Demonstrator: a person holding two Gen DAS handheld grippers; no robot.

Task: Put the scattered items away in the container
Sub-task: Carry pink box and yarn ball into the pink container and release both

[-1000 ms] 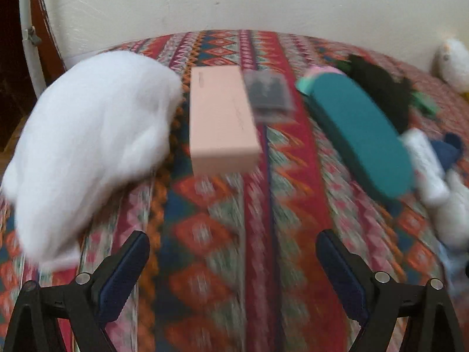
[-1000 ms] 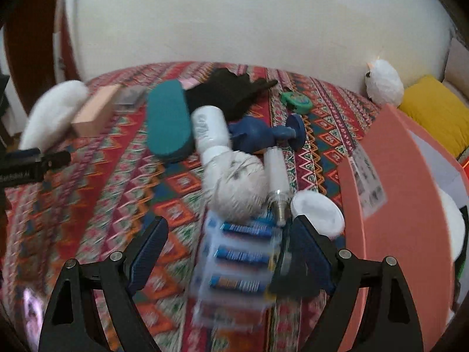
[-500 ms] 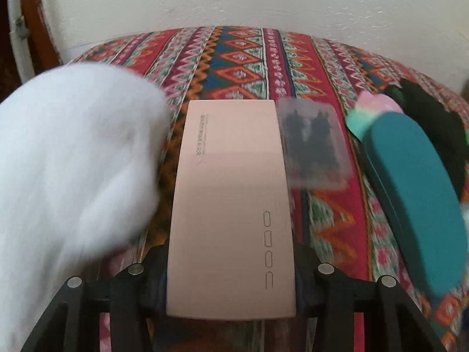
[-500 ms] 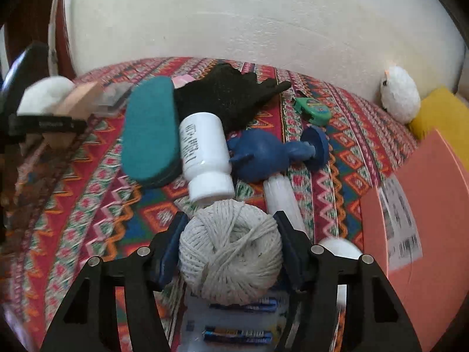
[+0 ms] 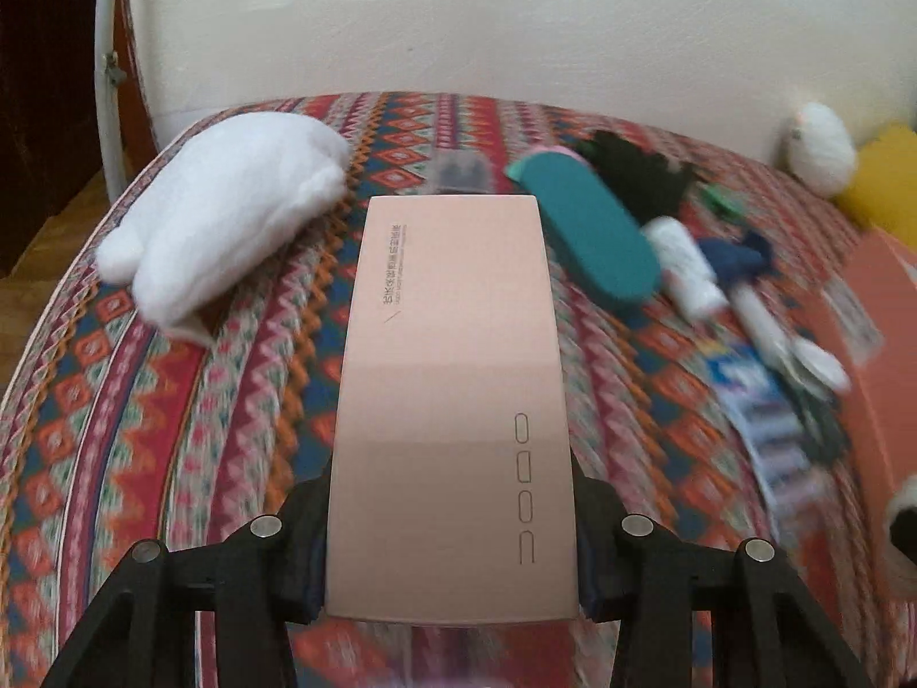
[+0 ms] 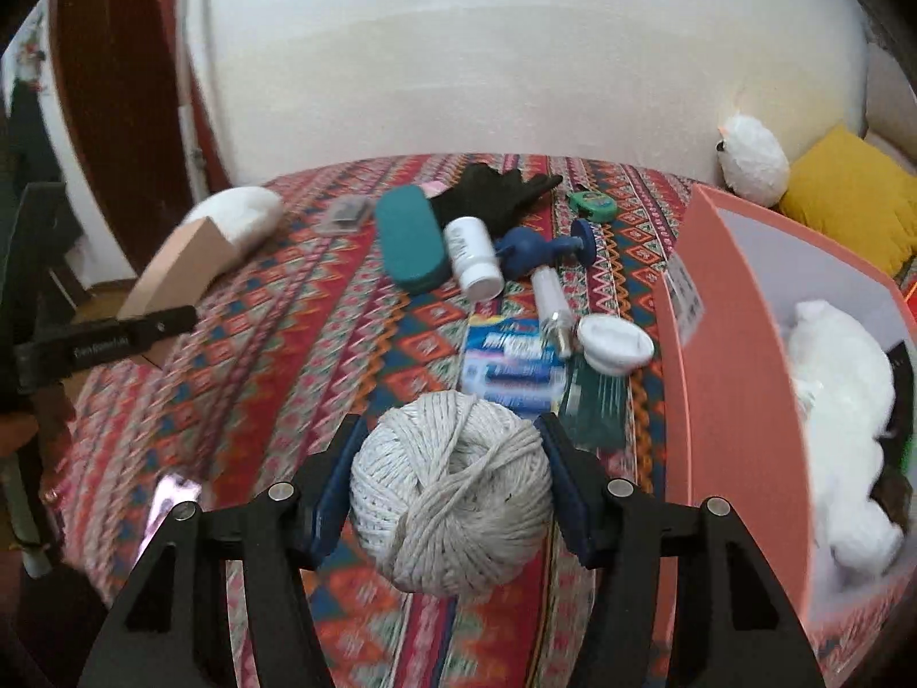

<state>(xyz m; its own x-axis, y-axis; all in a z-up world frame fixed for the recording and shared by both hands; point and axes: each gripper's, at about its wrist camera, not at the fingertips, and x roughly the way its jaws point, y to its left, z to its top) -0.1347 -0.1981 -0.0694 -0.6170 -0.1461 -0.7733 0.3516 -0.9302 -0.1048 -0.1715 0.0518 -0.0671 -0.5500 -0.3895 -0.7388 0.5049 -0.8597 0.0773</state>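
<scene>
Right gripper [image 6: 453, 493] clamped on twine ball [image 6: 453, 493], just left of the bin [image 6: 739, 401] and nearer it; left gripper [image 5: 453, 544] clamped across pink box [image 5: 453, 401], long axis forward, held above cloth, well left of bin.

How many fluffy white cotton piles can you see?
2: one cotton pile lies on the bedspread behind the pink box; another cotton pile sits inside the orange container. More may be hidden there.

A home bedroom: a bed under a patterned blanket [image 6: 275, 355], with a yellow cushion [image 6: 854, 200] at the plaster wall [image 6: 487, 69].
</scene>
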